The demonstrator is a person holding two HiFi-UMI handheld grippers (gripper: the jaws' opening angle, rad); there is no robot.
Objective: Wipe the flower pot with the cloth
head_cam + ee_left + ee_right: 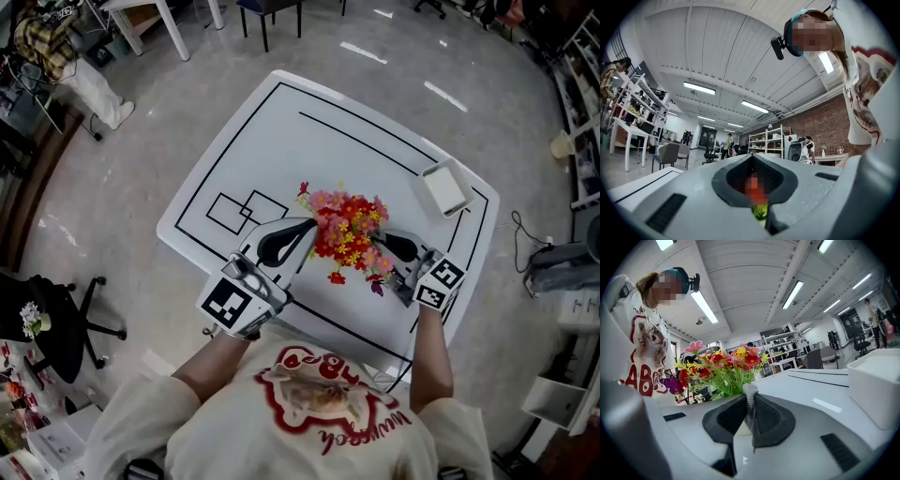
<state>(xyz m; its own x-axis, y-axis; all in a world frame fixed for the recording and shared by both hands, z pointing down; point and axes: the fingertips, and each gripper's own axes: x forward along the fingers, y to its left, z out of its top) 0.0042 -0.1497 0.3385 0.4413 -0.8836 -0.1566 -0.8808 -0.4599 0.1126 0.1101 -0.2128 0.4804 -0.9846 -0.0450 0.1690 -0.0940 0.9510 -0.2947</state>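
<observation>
I have the flowers standing in the middle of the white bench, with one gripper on each side. I read that as a bracing set-up: one tool to steady the plant, the other to do the rubbing. The flower pot itself is hidden under the blooms from the head view, so it must sit directly below them, between my two tools.

The left gripper comes in from the near left, its tip at the edge of the bouquet. Its jaws are fully together. In the left gripper view only a sliver of red and green shows past the tip, and I cannot tell whether it pinches a stem or merely rests against the foliage.

The right gripper reaches in from the near right, low beside the stems. Its jaws are clamped on the cloth, a grey mesh fold poking up between them. It looks ready to work the pot's side.

A white tray sits well apart at the far right.
</observation>
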